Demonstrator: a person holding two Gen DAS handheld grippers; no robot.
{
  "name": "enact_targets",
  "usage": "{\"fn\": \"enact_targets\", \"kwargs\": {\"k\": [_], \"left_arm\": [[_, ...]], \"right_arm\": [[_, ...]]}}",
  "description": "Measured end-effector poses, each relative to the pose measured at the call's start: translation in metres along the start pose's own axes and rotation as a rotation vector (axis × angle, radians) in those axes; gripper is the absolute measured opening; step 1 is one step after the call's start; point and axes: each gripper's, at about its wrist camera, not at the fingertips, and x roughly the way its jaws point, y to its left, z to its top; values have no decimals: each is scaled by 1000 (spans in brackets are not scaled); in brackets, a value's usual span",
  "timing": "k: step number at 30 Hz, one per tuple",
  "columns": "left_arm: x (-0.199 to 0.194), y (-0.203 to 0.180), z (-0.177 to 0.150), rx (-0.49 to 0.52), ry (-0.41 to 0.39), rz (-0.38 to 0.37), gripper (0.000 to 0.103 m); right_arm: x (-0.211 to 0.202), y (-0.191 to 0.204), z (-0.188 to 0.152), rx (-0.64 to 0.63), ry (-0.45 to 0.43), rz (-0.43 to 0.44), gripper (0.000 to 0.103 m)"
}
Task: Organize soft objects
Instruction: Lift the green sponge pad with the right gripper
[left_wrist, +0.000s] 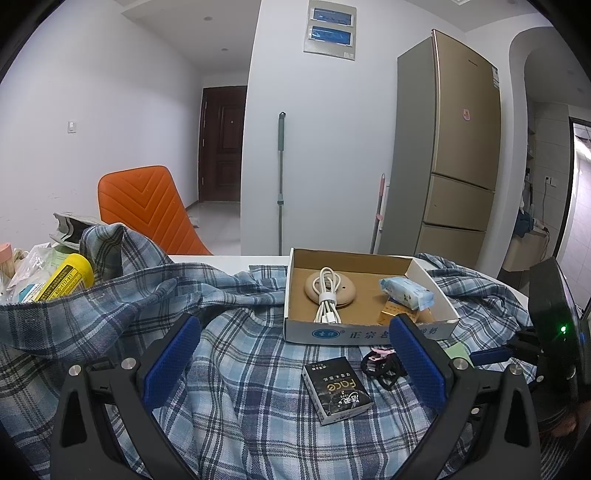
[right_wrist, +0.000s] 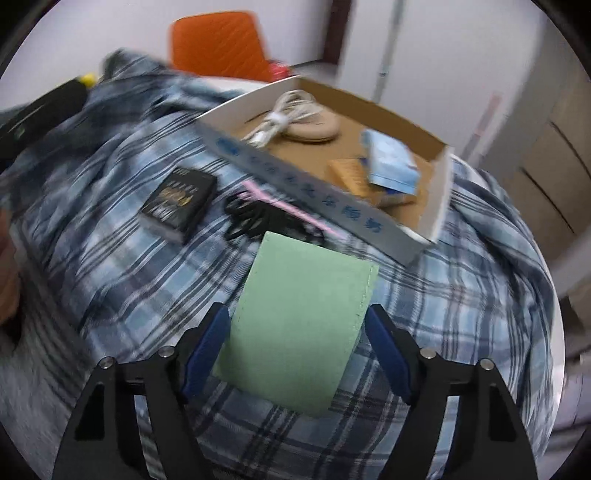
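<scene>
A blue plaid shirt (left_wrist: 229, 369) is spread over the table. On it stands a shallow cardboard box (left_wrist: 369, 334) holding a white cable (left_wrist: 327, 295) on a beige disc, a blue tissue pack (left_wrist: 406, 293) and a gold packet. In front of the box lie a black tissue pack (left_wrist: 336, 393) and black hair ties (left_wrist: 382, 365). My left gripper (left_wrist: 295, 362) is open above the shirt, empty. My right gripper (right_wrist: 297, 354) is open, its jaws on either side of a flat green cloth pouch (right_wrist: 299, 332) lying on the shirt (right_wrist: 110, 266); the box (right_wrist: 314, 206) is just beyond.
A yellow can (left_wrist: 66, 280) and bags clutter the table's left end. An orange chair (left_wrist: 144, 206) stands behind the table. A mop (left_wrist: 281, 184) and a gold fridge (left_wrist: 454, 147) are at the back. The right gripper's body (left_wrist: 554, 325) shows at the right edge.
</scene>
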Motion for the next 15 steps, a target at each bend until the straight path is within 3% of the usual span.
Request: {"fn": "enact_targets", "kwargs": {"k": [4,6,8,9,10,15], "left_arm": [[0,0,0,-2,1,0,103],[0,0,0,-1,1,1,103],[0,0,0,-1,0,0,103],[0,0,0,-1,0,0,103],[0,0,0,-1,1,0,103],[0,0,0,-1,0,0,103]], "right_arm": [[-1,-3,3,-84,40,60,52],[-3,-5,4,-118,43,72,51],[-6,-6,5,-161,35,70,61],[-7,-8,5,-162,34,72,76],[-8,-10,6,-145,33,77,82],[-11,-15,0,45,10,-4,83]]}}
